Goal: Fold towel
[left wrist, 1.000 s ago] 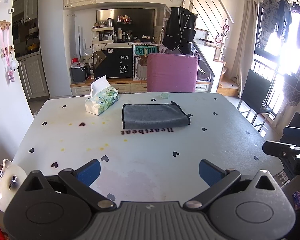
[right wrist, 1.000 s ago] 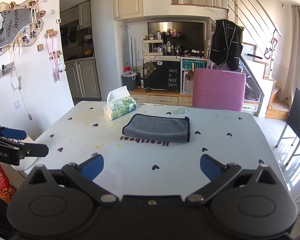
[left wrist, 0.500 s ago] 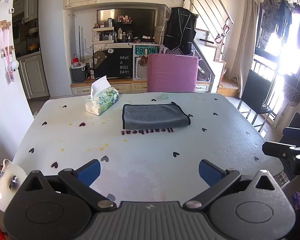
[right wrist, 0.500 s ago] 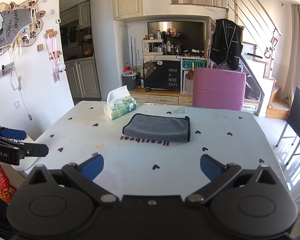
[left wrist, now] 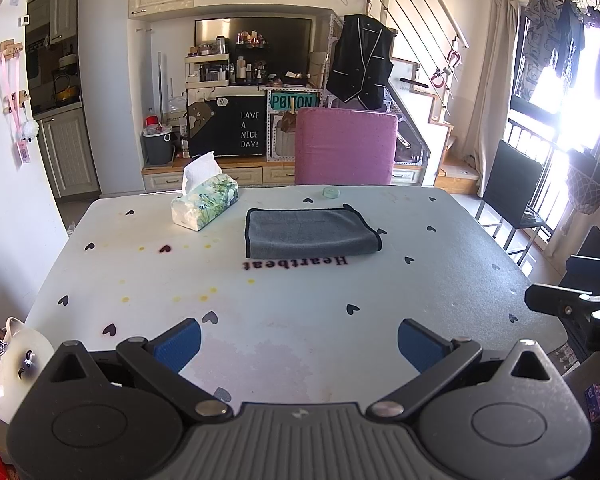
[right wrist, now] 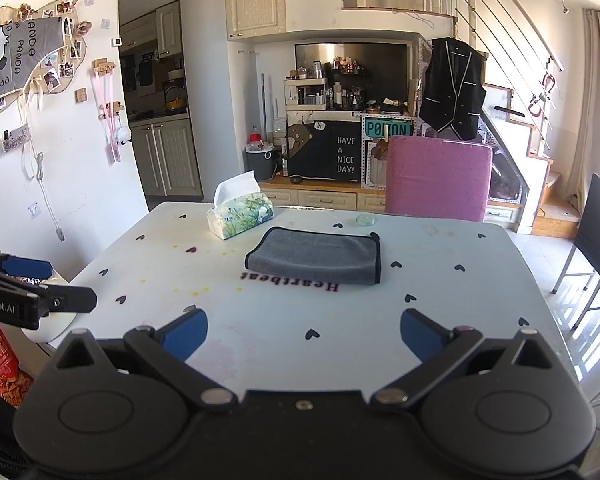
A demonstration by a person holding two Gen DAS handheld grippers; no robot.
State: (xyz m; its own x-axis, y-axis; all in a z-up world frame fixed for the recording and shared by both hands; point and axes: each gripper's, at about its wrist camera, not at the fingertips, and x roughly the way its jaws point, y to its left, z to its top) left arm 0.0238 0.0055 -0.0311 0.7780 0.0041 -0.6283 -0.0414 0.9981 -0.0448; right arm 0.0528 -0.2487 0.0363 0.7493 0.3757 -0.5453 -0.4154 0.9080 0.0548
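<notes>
Towel (left wrist: 311, 232) folded on table (left wrist: 340, 312), fingers (left wrist: 178, 344) spread

Left wrist view: the bench (left wrist: 300, 320) is losing its near edge behind the left hand-held gripper (left wrist: 298, 344), the pink chair (left wrist: 346, 146) is showing only its backrest above the far edge, and the right hand-held gripper (left wrist: 576, 286) is running off the right border, its finger spread not readable there. Right wrist view: the left hand-held gripper (right wrist: 40, 284) is being cut by the left border, and the red packet (right wrist: 0, 368) below it is showing only in part, its print too small to read. The shelf bottles (right wrist: 340, 90) are staying too small to identify.
</notes>
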